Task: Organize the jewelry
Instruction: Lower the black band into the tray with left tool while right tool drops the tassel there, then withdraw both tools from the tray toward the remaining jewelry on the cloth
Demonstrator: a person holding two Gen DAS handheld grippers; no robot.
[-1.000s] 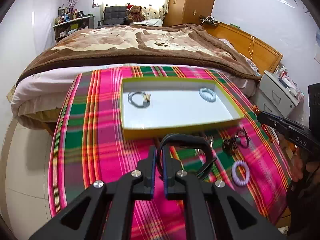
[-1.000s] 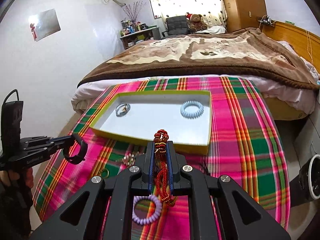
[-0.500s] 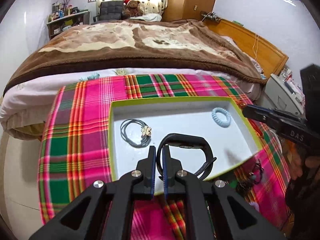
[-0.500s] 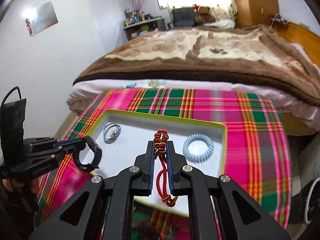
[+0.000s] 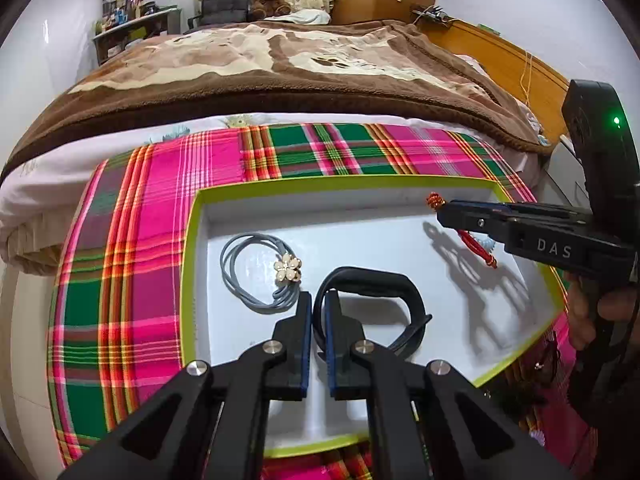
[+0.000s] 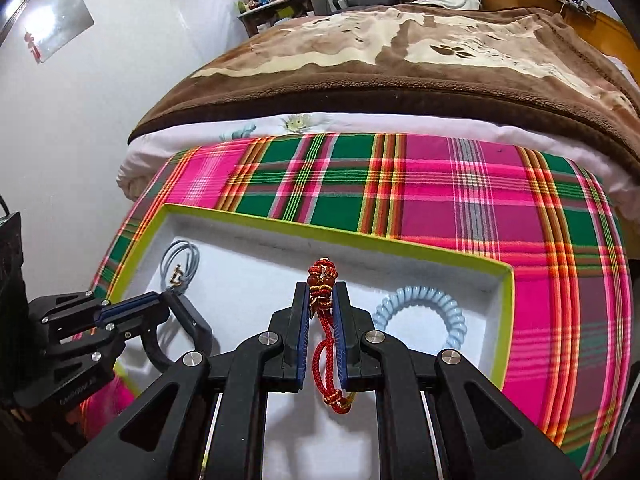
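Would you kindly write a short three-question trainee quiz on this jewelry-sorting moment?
1. True or false: the left gripper is shut on the black band.
2. The right gripper holds: A) blue coil tie B) red cord bracelet C) grey hair tie?
3. Fill in: the grey hair tie lies inside the ____.

Key: 1 true. 2 B, the red cord bracelet; the blue coil tie lies loose. 3 tray.

A bed (image 6: 400, 80) carries everything. On it, a brown blanket (image 5: 260, 68) covers the far part, and a plaid cloth (image 5: 132, 220) (pink, green and orange) is spread on the white sheet (image 6: 360, 124) at the near end. A tray (image 5: 320, 184) with a lime rim lies on the cloth, near the cloth's front half.
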